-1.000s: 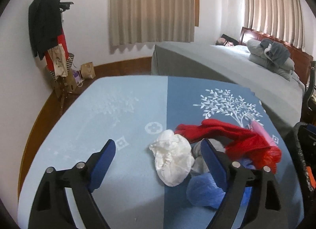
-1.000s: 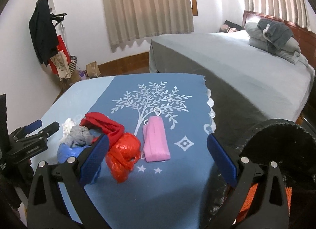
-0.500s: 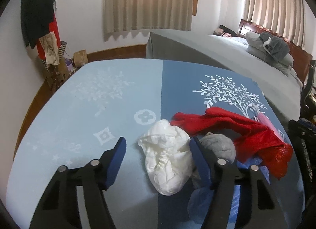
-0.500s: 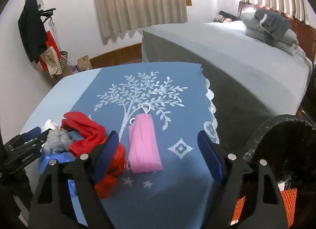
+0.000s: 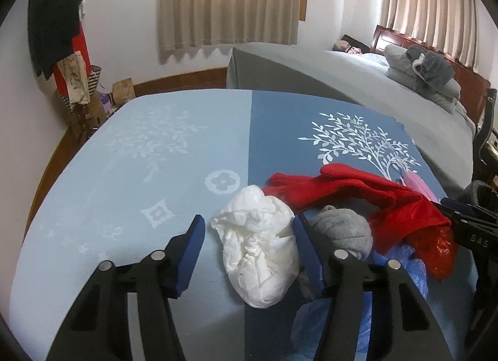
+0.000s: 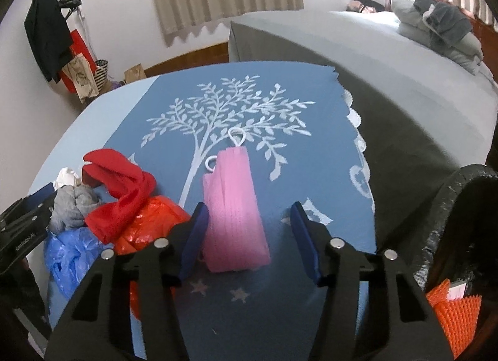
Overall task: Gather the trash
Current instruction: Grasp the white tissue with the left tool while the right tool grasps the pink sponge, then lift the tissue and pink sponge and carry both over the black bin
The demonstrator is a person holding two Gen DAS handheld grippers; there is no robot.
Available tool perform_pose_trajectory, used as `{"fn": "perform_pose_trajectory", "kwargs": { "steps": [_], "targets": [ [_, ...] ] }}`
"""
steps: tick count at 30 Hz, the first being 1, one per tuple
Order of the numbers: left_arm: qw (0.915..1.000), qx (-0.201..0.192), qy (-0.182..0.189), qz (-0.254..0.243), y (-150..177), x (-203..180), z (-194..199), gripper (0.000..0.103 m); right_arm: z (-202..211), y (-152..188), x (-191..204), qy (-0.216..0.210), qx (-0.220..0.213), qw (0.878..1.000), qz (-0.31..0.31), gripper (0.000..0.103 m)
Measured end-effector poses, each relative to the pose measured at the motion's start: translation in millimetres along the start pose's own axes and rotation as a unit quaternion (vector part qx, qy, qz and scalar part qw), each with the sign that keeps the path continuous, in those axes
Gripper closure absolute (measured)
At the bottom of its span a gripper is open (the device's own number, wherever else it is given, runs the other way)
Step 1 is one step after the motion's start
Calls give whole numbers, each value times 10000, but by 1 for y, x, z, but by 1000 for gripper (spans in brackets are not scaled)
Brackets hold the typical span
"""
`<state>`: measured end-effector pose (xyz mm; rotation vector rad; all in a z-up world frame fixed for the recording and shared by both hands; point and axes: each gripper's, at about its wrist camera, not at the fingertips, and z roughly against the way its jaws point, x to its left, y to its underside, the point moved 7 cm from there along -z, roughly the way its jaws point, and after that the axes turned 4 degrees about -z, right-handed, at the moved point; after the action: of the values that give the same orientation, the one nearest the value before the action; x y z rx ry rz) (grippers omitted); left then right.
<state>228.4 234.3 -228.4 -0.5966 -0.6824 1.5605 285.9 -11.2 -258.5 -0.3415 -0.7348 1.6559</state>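
Note:
A crumpled white wad point(image 5: 258, 249) lies on the blue tablecloth point(image 5: 155, 174). My left gripper point(image 5: 249, 228) straddles it with the jaws closing; the right pad is against its side and the left pad stands clear. A folded pink face mask point(image 6: 233, 205) lies between the fingers of my right gripper point(image 6: 249, 216), whose jaws are also closing, with a gap left on the right side. Beside the wad sit a grey cloth ball point(image 5: 342, 230), a red cloth point(image 5: 351, 192), a red plastic bag point(image 5: 435, 245) and a blue plastic bag point(image 5: 404, 267).
A black-lined trash bin point(image 6: 451, 205) stands off the table's right edge, with an orange spiky item point(image 6: 451, 314) inside. A grey bed point(image 6: 373, 65) lies beyond the table. A coat rack point(image 5: 56, 27) and bags stand in the far left corner.
Both grippers have come down and forward toward the table. The left jaws have narrowed around the white wad, the right jaws around the pink mask.

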Motion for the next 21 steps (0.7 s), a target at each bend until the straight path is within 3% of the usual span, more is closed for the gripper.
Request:
{"fn": "perform_pose_trajectory", "kwargs": {
  "steps": [3, 5, 12, 18, 21],
  "targets": [
    [10000, 21, 14, -11, 0, -1, -1, 47, -1, 1, 2, -46, 28, 10000, 28, 62],
    [10000, 21, 15, -36, 0, -3, -1, 51, -2, 2, 6, -107, 54, 9999, 82, 75],
    [9998, -46, 115, -156, -1, -9, 1, 70, -2, 2, 7, -226, 69, 9997, 36, 83],
    [9994, -223, 263, 94, -4, -1, 9, 87, 7, -4, 10, -316, -35, 9995, 64, 85],
    [9989, -304, 246, 251, -7, 4, 17, 89, 17, -12, 10, -358, -183, 9992, 42, 85]
  ]
}}
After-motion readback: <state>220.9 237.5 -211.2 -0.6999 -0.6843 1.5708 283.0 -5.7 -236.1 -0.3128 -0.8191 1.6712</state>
